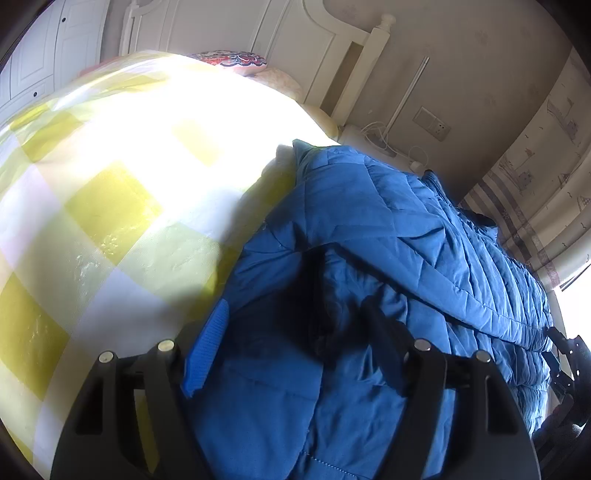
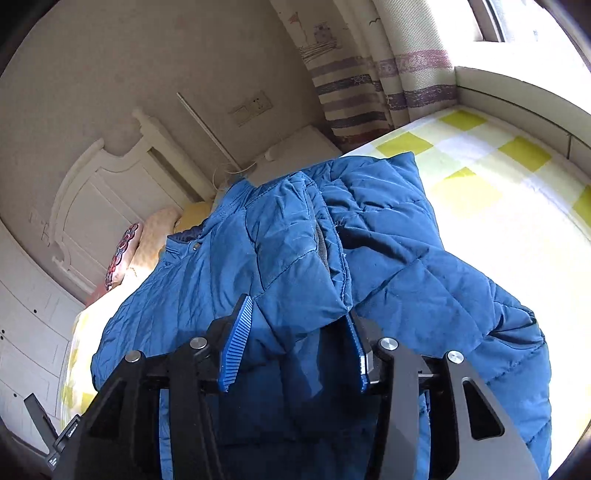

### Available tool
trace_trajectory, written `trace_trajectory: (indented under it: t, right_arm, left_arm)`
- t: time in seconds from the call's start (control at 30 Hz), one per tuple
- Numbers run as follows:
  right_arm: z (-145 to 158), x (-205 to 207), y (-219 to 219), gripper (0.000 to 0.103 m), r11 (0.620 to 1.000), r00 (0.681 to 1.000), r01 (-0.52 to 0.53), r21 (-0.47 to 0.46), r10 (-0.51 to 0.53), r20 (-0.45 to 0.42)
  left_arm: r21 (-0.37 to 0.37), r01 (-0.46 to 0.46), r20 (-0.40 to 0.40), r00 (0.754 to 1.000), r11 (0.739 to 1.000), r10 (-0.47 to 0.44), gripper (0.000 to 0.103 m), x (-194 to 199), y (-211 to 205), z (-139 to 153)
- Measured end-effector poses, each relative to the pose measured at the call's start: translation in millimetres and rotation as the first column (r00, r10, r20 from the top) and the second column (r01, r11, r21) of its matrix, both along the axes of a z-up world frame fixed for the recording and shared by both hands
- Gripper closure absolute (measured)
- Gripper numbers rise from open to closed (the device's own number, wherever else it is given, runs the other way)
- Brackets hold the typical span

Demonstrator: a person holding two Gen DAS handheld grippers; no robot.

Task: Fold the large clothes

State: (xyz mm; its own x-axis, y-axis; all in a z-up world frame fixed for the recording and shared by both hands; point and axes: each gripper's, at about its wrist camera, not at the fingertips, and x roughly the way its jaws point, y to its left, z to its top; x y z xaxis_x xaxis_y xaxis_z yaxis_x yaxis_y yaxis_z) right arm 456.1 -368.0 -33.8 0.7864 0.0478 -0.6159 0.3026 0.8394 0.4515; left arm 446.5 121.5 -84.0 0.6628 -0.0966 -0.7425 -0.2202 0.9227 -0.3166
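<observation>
Jacket [image 2: 295,258] on the bed [image 2: 498,192] looks puffy, slippery; I'd pinch its hem. Right claw [image 2: 295,350] spread around a fold; left claw [image 1: 291,354] spread over it.

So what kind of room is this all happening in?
Most likely a bedroom: a bed with a yellow checked sheet, a white headboard with pillows against it, and a patterned curtain by the window.

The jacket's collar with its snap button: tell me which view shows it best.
The right wrist view. There the blue jacket's dark collar and snap button sit unobstructed near the pillows. In the left wrist view the jacket fills the frame, but its collar end is a small dark patch at the far edge, button indiscernible.
</observation>
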Motion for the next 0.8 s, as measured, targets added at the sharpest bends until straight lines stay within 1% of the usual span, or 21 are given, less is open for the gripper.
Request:
trace_trajectory:
  t: [0.03,0.07,0.13,0.17,0.2,0.23,0.27,0.3,0.33,0.37,0.4,0.43,0.47,0.5,0.57,0.63,0.67,0.7,0.73,0.77,0.8]
  right_arm:
    - [12.0,-3.1,7.3,0.051,0.999,0.999,-0.008,-0.046,0.010,0.048]
    - [22.8,-2.1,18.3,0.050,0.994,0.997,-0.028,-0.110,0.036,0.073]
    - [36.8,10.0,46.7,0.046,0.964,0.988,-0.114,-0.239,0.135,0.073]
    - [39.4,19.9,61.8,0.044,0.940,0.979,-0.175,-0.292,0.198,0.049]
    - [38.7,30.6,75.6,0.039,0.911,0.967,-0.233,-0.341,0.253,0.015]
    - [35.5,40.4,86.9,0.038,0.880,0.957,-0.276,-0.388,0.289,-0.024]
    - [29.7,48.6,94.6,0.038,0.850,0.948,-0.308,-0.428,0.310,-0.069]
    - [21.4,57.3,96.8,0.038,0.830,0.942,-0.334,-0.447,0.313,-0.122]
    - [10.0,65.8,93.9,0.038,0.822,0.939,-0.344,-0.454,0.290,-0.187]
    - [-4.7,71.8,85.8,0.038,0.830,0.935,-0.347,-0.437,0.267,-0.234]
    - [-15.9,71.5,75.8,0.033,0.847,0.930,-0.358,-0.392,0.288,-0.227]
    - [-23.8,66.0,66.1,0.033,0.865,0.932,-0.357,-0.352,0.307,-0.191]
    - [-24.4,63.7,61.4,0.033,0.880,0.934,-0.353,-0.317,0.313,-0.170]
    - [-23.6,62.0,59.3,0.033,0.884,0.935,-0.353,-0.308,0.318,-0.159]
    - [-24.7,61.4,61.5,0.032,0.881,0.933,-0.357,-0.310,0.323,-0.157]
    - [-24.2,62.6,64.4,0.030,0.878,0.932,-0.360,-0.316,0.324,-0.163]
    - [-23.9,63.1,65.7,0.030,0.877,0.932,-0.361,-0.319,0.323,-0.166]
    - [-23.7,63.4,65.8,0.029,0.877,0.932,-0.360,-0.319,0.323,-0.166]
    - [-23.5,63.3,65.7,0.029,0.877,0.932,-0.360,-0.318,0.323,-0.165]
    - [-23.2,63.0,64.7,0.029,0.879,0.932,-0.360,-0.313,0.324,-0.161]
    - [-23.0,62.6,63.2,0.029,0.881,0.932,-0.360,-0.306,0.327,-0.156]
  left_arm:
    - [0.000,0.000,0.000,1.000,1.000,0.000,0.030,0.1,0.2,-0.1]
    - [0.001,0.000,0.000,1.000,1.000,0.000,0.030,-0.1,-0.2,-0.1]
    - [0.000,0.000,0.000,1.000,1.000,0.000,0.030,-0.1,0.4,-0.2]
    - [-0.002,0.000,0.001,1.000,1.000,0.000,0.030,0.1,0.1,-0.1]
    - [-0.004,0.000,0.001,1.000,1.000,0.000,0.029,0.1,0.4,-0.1]
    - [-0.005,-0.001,0.002,1.000,1.000,0.001,0.029,0.2,0.7,0.0]
    - [-0.008,0.000,0.002,1.000,1.000,0.000,0.029,0.0,1.3,0.2]
    - [-0.010,-0.001,0.003,1.000,1.000,0.001,0.029,-0.2,1.8,0.3]
    - [-0.012,-0.002,0.004,1.000,1.000,0.002,0.029,-0.2,2.4,0.3]
    - [-0.014,-0.002,0.006,1.000,1.000,0.002,0.028,-1.3,2.8,0.3]
    - [-0.015,-0.002,0.007,1.000,1.000,0.002,0.028,-2.0,3.4,0.6]
    - [-0.013,-0.006,0.011,1.000,1.000,0.007,0.028,-3.0,3.9,1.3]
    - [-0.003,-0.028,0.026,0.999,1.000,0.028,0.028,-6.5,5.2,4.3]
    - [0.012,-0.062,0.060,0.996,0.998,0.061,0.028,-11.7,7.9,10.7]
    - [0.015,-0.096,0.175,0.980,0.995,0.092,0.029,-25.8,10.6,34.4]
    - [0.008,-0.075,0.275,0.959,0.997,0.070,0.027,-30.5,4.3,63.8]
    - [0.023,-0.053,0.306,0.951,0.998,0.043,0.022,-26.8,-4.1,78.9]
    - [0.051,-0.025,0.322,0.947,0.998,0.007,0.019,-19.5,-14.5,90.2]
    - [0.081,0.007,0.319,0.947,0.997,-0.033,0.013,-7.9,-27.1,98.3]
    - [0.101,0.039,0.293,0.954,0.994,-0.067,0.011,6.2,-37.6,99.7]
    - [0.113,0.057,0.250,0.964,0.992,-0.084,0.011,21.5,-45.4,95.4]
